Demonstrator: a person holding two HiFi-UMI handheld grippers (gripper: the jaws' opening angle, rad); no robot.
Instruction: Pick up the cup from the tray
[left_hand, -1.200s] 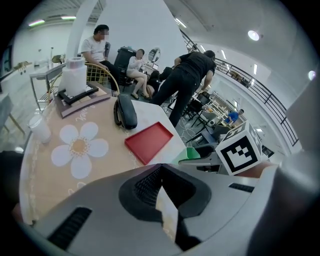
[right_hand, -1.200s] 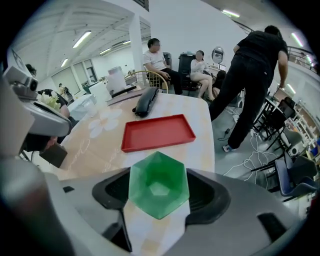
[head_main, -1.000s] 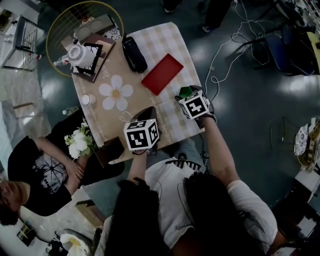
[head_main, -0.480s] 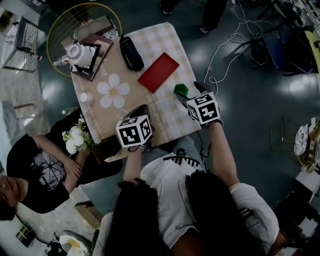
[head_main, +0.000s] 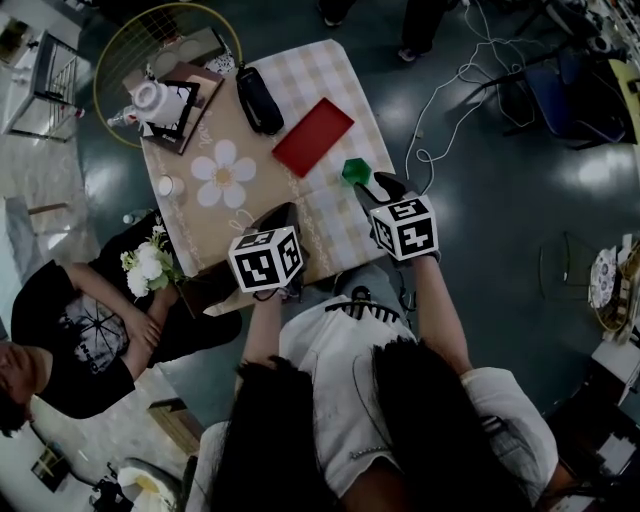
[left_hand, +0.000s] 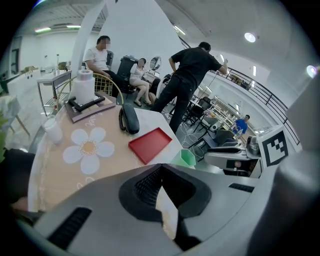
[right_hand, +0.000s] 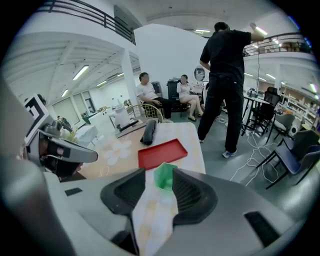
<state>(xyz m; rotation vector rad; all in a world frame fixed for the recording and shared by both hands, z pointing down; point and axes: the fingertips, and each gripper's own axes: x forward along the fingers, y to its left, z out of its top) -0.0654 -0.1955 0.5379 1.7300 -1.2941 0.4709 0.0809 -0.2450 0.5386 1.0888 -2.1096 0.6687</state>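
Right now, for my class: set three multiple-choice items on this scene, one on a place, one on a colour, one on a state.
1. The green cup stands: A on the tray; B on the table beside the tray; C on the floor.
2. The tray is: A blue; B red; C white.
3. The jaws of the right gripper are: A apart; B shut on the cup; C shut, empty.
Key: B, it sits on the table, clear of the tray; B, plainly red; A, a gap shows between them, the cup just ahead.

Head view: your left gripper (head_main: 283, 222) and right gripper (head_main: 383, 190) cover table (head_main: 320, 75) near edge. Right gripper view: your jaws hide green cup (right_hand: 164, 176) base.
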